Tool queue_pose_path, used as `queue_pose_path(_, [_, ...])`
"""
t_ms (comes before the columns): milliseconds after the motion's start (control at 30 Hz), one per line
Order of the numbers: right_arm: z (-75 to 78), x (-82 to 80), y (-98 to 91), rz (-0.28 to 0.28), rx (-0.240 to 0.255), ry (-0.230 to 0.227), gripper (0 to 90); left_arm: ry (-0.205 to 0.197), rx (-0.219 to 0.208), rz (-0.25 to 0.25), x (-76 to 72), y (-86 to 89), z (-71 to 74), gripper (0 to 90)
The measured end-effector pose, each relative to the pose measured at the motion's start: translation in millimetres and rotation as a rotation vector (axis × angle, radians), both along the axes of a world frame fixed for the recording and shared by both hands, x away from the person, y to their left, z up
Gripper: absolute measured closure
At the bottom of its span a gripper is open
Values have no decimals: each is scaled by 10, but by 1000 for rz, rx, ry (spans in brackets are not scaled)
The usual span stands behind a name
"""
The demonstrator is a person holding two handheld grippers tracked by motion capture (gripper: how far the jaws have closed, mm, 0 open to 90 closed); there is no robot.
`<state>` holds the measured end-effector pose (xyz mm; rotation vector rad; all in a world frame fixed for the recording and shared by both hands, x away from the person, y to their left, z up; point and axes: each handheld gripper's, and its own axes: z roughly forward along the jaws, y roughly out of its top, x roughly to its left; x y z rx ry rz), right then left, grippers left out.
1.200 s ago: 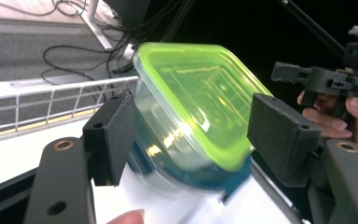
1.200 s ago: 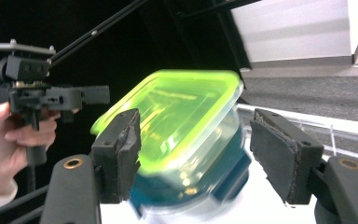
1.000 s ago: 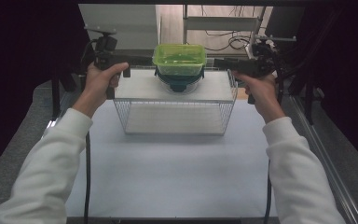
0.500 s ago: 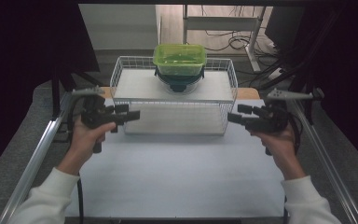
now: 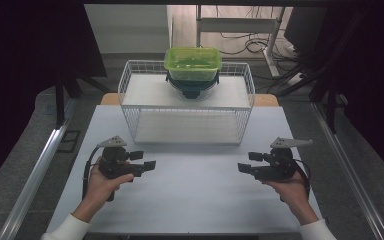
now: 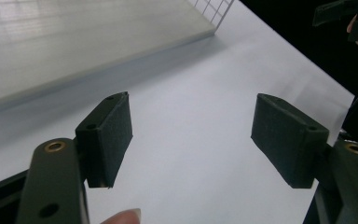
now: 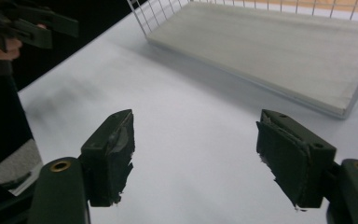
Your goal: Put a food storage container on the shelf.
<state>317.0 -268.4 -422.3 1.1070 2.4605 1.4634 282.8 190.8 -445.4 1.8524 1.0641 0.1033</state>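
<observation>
table point(image 5: 190, 200): white top, biggest thing here, bare in front; both hands low over its near half
wire basket point(image 5: 130, 85): white mesh, sits at far middle of table, open side faces the person, pale board as floor inside, flat white shelf on top
basket corner point(image 6: 214, 14): seen top of left gripper view, board edge runs beside bare table
basket floor point(image 7: 279, 46): seen top right in right gripper view
green box point(image 5: 192, 62): clear green lidded container, on top of basket, at its far edge, middle
dark bowl point(image 5: 191, 89): under green box, touching it, box sits on it
left hand point(image 5: 100, 182): near left of table, well apart from basket
right hand point(image 5: 290, 190): near right of table, well apart from basket
left gripper point(image 5: 150, 164): points inward toward the other, jaws spread, nothing between them, only table behind pads point(image 6: 107, 135)
right gripper point(image 5: 242, 167): points inward toward left one, jaws have just been opening, spread wide, nothing between, worn pads point(image 7: 289, 154)
gap: the two grippers face each other, well apart, bare table between
</observation>
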Motion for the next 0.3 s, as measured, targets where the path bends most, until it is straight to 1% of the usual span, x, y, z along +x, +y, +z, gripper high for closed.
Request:
queue_pose_path(67, [-16,0,-7,-3,1,-2,268,-3,7,7,1,-5,-6,286])
queue_pose_path(100, [-17,-2,-11,-6,7,-2,261,-3,4,13,9,3,-6,285])
queue_pose_path(167, [-3,-21,-20,-14,7,-17,239,2,-5,18,20,20,-12,282])
queue_pose_path(200, [1,-33,-26,-16,5,-25,226,3,-2,22,22,28,-19,280])
queue_pose_path(267, [-8,-76,-51,-19,-1,-60,202,4,2,24,21,41,-37,276])
queue_pose_path(300, [-19,-94,-58,-22,-1,-65,194,8,5,26,23,48,-57,275])
